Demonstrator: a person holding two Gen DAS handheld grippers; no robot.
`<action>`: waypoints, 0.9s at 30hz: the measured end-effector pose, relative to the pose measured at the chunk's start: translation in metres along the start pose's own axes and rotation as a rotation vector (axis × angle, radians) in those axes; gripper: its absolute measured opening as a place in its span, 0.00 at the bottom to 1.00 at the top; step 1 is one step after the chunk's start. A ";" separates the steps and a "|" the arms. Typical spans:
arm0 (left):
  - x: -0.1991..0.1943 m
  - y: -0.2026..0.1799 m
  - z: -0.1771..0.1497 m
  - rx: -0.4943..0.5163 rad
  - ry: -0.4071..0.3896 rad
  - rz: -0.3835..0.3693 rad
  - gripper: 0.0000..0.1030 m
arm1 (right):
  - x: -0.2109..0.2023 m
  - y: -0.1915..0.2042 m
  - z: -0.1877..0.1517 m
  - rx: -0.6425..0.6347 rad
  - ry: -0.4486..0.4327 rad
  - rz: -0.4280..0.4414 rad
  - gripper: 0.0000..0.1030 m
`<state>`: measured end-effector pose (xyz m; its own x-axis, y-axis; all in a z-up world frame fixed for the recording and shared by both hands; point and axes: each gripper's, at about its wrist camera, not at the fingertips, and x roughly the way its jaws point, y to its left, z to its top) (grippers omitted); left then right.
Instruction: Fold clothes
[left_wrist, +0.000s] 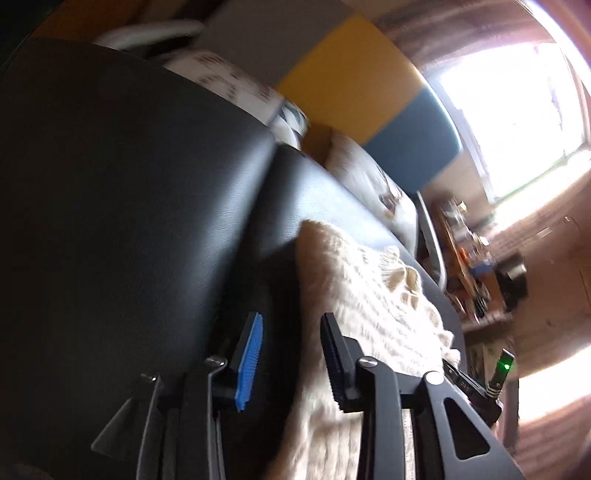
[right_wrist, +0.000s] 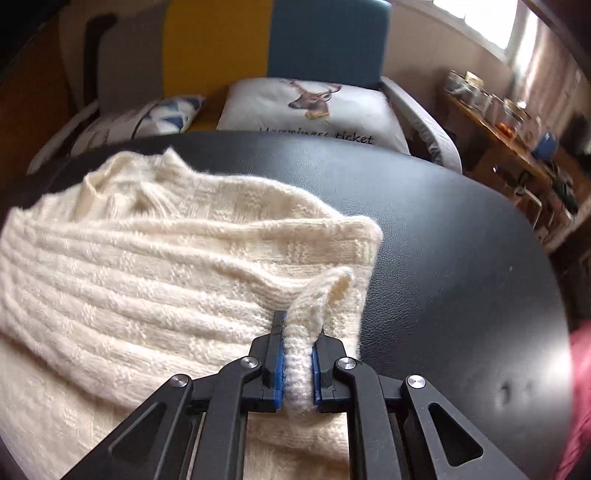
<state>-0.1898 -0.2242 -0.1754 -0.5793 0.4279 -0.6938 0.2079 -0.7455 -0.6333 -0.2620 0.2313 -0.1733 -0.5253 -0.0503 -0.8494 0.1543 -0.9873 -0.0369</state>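
A cream cable-knit sweater (right_wrist: 147, 258) lies on a black leather-like surface (right_wrist: 443, 240). In the right wrist view my right gripper (right_wrist: 298, 332) is shut on a raised fold of the sweater's edge, and the knit bulges up between the blue pads (right_wrist: 279, 365). In the left wrist view the same sweater (left_wrist: 369, 295) lies to the right, partly under the right finger. My left gripper (left_wrist: 291, 325) stands open over the black surface (left_wrist: 129, 203) at the sweater's edge, with nothing pressed between its blue pad (left_wrist: 249, 362) and black pad (left_wrist: 332, 362). This view is blurred.
Behind the black surface a sofa holds a white deer-print cushion (right_wrist: 314, 107) and a blue-patterned cushion (right_wrist: 162, 118). Yellow (right_wrist: 214, 40) and teal (right_wrist: 325, 37) panels rise behind it. A cluttered wooden table (right_wrist: 517, 122) stands at the right under a bright window (left_wrist: 517, 110).
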 end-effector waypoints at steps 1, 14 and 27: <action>0.009 0.002 0.007 -0.004 0.020 -0.008 0.34 | 0.000 -0.003 -0.001 0.026 -0.003 0.016 0.14; 0.035 -0.013 0.024 0.065 0.098 -0.094 0.13 | -0.006 0.001 -0.005 0.124 -0.053 0.103 0.17; -0.009 -0.055 0.013 0.319 -0.101 0.340 0.19 | -0.009 0.005 -0.008 0.135 -0.050 0.072 0.32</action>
<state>-0.2062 -0.1940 -0.1301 -0.5976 0.0924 -0.7964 0.1554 -0.9612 -0.2281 -0.2497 0.2281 -0.1705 -0.5584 -0.1256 -0.8200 0.0808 -0.9920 0.0970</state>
